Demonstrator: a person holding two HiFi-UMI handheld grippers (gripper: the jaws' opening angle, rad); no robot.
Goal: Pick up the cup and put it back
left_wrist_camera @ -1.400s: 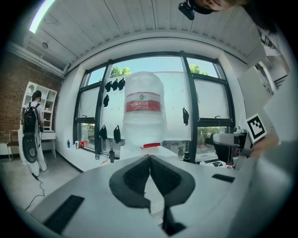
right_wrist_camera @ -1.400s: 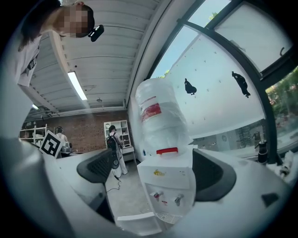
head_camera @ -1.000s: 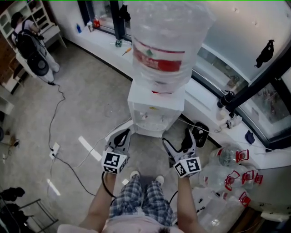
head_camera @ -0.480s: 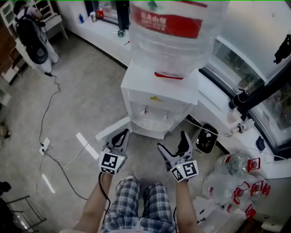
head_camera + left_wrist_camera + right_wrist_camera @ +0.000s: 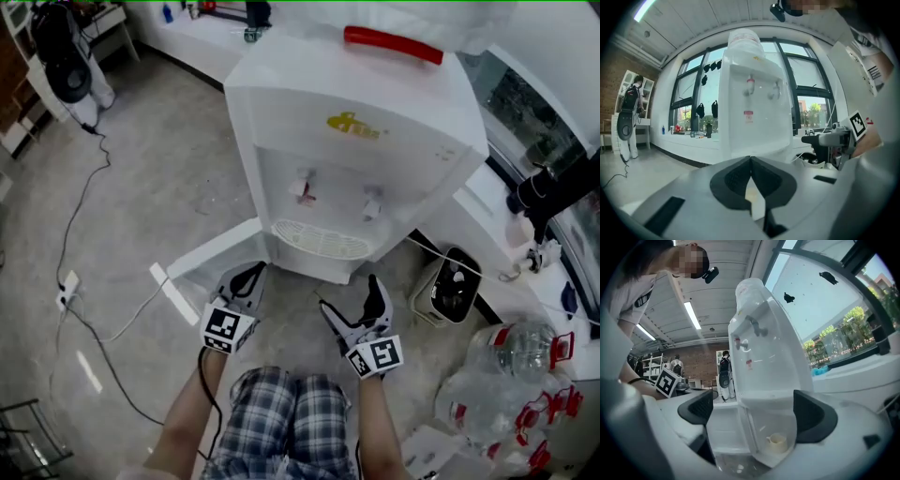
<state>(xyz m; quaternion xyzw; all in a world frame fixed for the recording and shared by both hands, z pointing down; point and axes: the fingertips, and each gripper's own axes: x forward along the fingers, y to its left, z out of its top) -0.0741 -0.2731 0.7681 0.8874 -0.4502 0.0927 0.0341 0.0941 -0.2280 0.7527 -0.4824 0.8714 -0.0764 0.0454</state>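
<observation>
A small cream cup [image 5: 777,442] with a handle stands inside the lower compartment of the white water dispenser [image 5: 361,150], seen only in the right gripper view. My right gripper [image 5: 754,414] is open, its jaws wide apart and framing that compartment from a short way off. In the head view the right gripper [image 5: 352,298] hovers in front of the dispenser's base. My left gripper [image 5: 249,276] is beside it at the left, close to the opened white cabinet door [image 5: 214,259]. The left gripper [image 5: 751,165] is shut with nothing between its jaws.
A drip tray [image 5: 321,240] sits under the two taps. A black and white appliance [image 5: 448,287] stands right of the dispenser, with empty water bottles [image 5: 511,375] beyond. A cable and power strip [image 5: 67,279] lie on the floor at the left. A person [image 5: 64,52] stands far left.
The head view has dropped and closed in on the dispenser, which now fills the top of the frame. Both grippers sit lower before its base.
</observation>
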